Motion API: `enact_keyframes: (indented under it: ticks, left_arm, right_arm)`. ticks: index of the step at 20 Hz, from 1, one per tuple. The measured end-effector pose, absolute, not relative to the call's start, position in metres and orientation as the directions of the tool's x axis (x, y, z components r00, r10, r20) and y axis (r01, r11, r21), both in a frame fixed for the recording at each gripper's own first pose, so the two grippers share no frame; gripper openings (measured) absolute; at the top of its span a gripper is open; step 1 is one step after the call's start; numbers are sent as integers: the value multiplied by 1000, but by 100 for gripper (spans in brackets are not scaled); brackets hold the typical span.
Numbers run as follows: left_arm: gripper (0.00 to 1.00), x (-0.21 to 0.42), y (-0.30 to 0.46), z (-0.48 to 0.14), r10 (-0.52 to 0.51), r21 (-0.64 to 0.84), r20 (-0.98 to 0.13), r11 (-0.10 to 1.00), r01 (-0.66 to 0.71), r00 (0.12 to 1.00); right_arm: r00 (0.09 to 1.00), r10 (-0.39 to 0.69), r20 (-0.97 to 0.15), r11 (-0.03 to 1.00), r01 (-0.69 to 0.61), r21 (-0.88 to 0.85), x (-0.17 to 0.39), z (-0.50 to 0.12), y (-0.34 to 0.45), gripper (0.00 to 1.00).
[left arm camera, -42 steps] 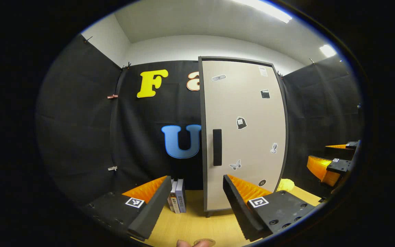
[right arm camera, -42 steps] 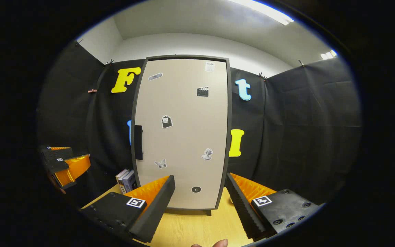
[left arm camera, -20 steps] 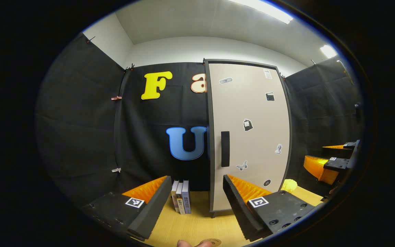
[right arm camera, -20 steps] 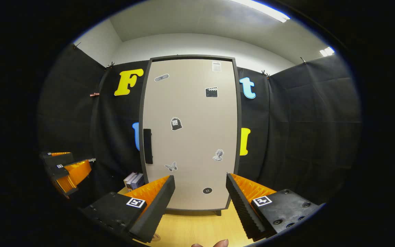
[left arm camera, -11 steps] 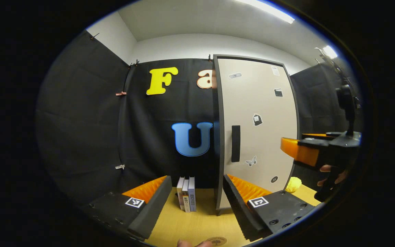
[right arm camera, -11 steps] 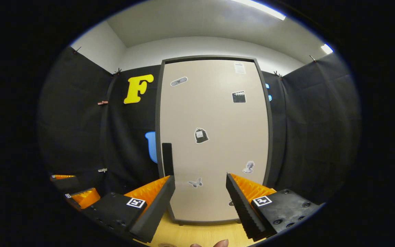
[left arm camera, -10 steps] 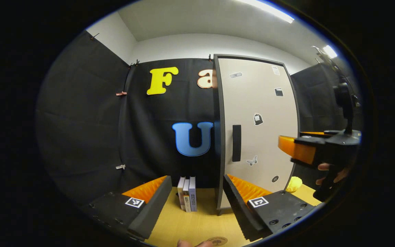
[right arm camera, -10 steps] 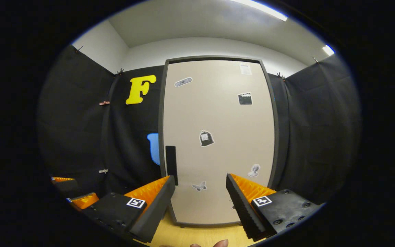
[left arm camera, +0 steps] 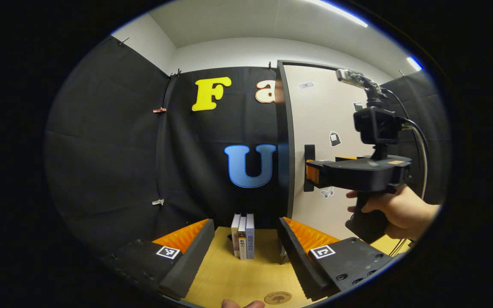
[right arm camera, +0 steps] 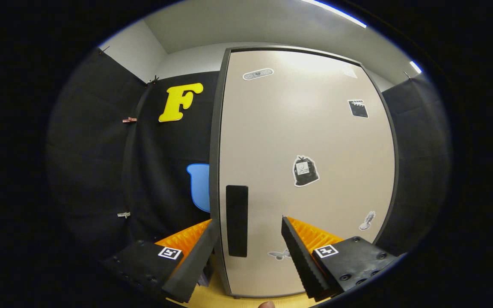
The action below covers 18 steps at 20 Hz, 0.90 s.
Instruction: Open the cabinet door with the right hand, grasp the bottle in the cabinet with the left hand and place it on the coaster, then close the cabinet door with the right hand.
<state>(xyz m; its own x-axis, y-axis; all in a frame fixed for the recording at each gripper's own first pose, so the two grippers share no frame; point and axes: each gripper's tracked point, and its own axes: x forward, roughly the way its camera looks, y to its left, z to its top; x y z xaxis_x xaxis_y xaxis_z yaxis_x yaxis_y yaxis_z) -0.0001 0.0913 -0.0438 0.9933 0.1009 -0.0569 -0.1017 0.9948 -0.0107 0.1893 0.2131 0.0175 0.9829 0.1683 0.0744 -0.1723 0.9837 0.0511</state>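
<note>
Tongs on the right (right arm camera: 250, 239) gape around the cabinet handle (right arm camera: 236, 220); left tongs (left arm camera: 244, 239) gape, grasping nothing.

The closed cabinet door (right arm camera: 306, 171) is hiding whatever is standing inside. In the left gripper view, the right gripper (left arm camera: 310, 173) is covering part of the handle (left arm camera: 309, 150), and the coaster (left arm camera: 277, 297) is lying partly cut off at the bottom edge.

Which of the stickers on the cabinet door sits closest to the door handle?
The butterfly sticker, low on the cabinet door, just right of the handle's lower end. The bag sticker and the others lie farther off.
</note>
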Motion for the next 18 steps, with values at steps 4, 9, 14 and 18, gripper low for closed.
enact_keyframes:
  ticks: [4, 9, 14, 18]
  left_arm:
    - [95, -1, 105, -49, 118, -23, -65, 993, -120, 991]
    - [95, -4, 114, -49, 133, -31, -64, 990, -135, 989]
    - [95, -4, 118, -52, 143, -38, -68, 989, -146, 987]
    - [95, -6, 110, -45, 133, -34, -57, 990, -135, 989]
  right_arm:
    - [988, 145, 47, 987, -148, 61, 219, 5, 225, 78]
    - [993, 115, -6, 986, -114, 124, 233, -14, 231, 43]
    - [981, 195, 4, 976, -195, 102, 226, -14, 232, 22]
    - [968, 252, -11, 962, -250, 106, 201, -15, 231, 22]
